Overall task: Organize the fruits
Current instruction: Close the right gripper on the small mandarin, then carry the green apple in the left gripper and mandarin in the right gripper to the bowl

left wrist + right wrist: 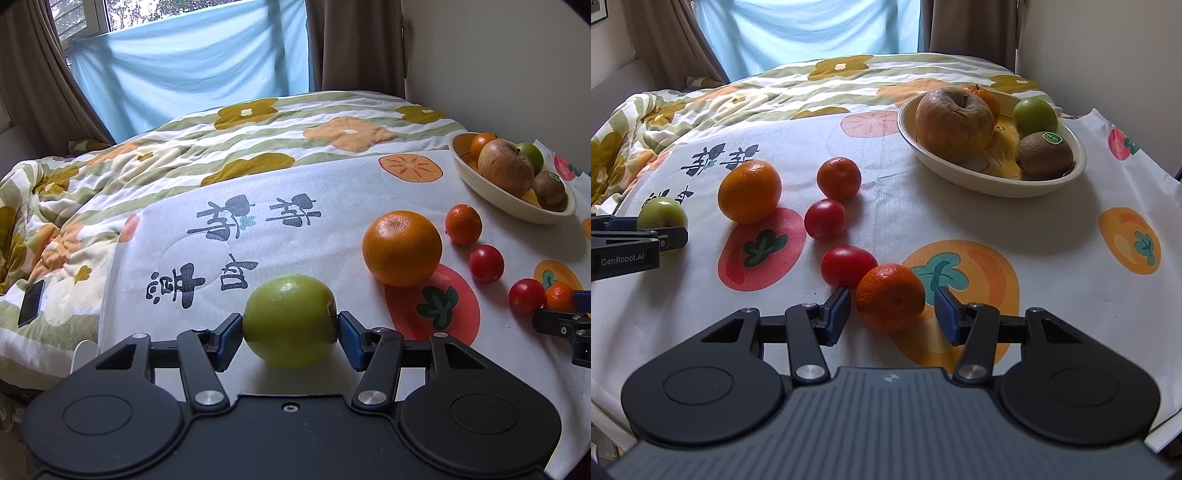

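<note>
On a fruit-print cloth (960,221), the left tool (290,330) pinches a green apple (290,320). The right tool (892,314) stands spread around a mandarin (890,296), pads apart from it, near the fruit bowl (993,184).

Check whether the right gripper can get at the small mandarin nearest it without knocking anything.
Probably yes. The right gripper already brackets the small mandarin, gaps showing on both sides. One risk: a red tomato touches the mandarin beside the left finger and may get nudged.
</note>
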`<state>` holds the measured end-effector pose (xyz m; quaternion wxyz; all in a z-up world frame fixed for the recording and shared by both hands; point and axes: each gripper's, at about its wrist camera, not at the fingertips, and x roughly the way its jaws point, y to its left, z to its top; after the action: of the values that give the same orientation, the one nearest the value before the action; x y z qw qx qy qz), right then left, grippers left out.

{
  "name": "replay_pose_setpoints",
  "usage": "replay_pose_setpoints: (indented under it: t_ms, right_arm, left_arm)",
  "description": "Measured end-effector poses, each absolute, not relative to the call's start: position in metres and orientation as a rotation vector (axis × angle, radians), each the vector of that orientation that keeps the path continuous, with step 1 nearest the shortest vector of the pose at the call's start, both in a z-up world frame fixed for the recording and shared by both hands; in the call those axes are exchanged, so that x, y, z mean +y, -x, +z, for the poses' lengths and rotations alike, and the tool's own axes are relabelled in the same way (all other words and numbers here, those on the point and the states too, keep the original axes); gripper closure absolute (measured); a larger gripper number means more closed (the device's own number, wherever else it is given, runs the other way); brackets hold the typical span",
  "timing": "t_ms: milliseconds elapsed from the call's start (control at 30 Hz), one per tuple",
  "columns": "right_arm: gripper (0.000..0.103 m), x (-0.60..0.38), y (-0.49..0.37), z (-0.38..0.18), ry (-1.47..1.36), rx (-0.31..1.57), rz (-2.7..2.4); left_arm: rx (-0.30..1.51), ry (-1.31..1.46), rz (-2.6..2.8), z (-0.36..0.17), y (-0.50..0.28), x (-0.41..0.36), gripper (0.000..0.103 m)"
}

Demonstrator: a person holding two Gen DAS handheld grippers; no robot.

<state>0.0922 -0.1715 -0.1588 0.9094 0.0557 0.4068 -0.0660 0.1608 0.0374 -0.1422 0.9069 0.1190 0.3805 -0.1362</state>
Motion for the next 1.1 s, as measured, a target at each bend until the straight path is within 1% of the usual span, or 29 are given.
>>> replay_pose_setpoints:
  t_ms: [67,100,367,633,1100]
  right_arm:
    - [0.048,-0.172,-0.092,-0.159,-0.117,0.841,-0.126]
    - [0.048,-0.172,-0.092,-0.159,-0.115,0.842,-0.124]
    - [0.050,-0.176,-0.086,-0.155,-0.115,0.829,-0.097]
    - [0.050,-0.191,-0.077,-0.137,-0.121,0.808,-0.071]
    - [0.050,-0.254,-0.061,-0.092,-0.097,0.760,-0.029]
  left_arm:
    - [0.786,-0.247,-0.281,-0.142,-0.158,0.037,0.043]
    - [0.788,-0.246,-0.280,-0.142,-0.158,0.036,0.043]
    - [0.769,-0.244,-0.265,-0.132,-0.144,0.031,0.043]
    - [0.754,-0.237,-0.261,-0.113,-0.124,0.011,0.043]
    - [0.727,-0.218,-0.281,-0.071,-0.092,-0.066,0.043]
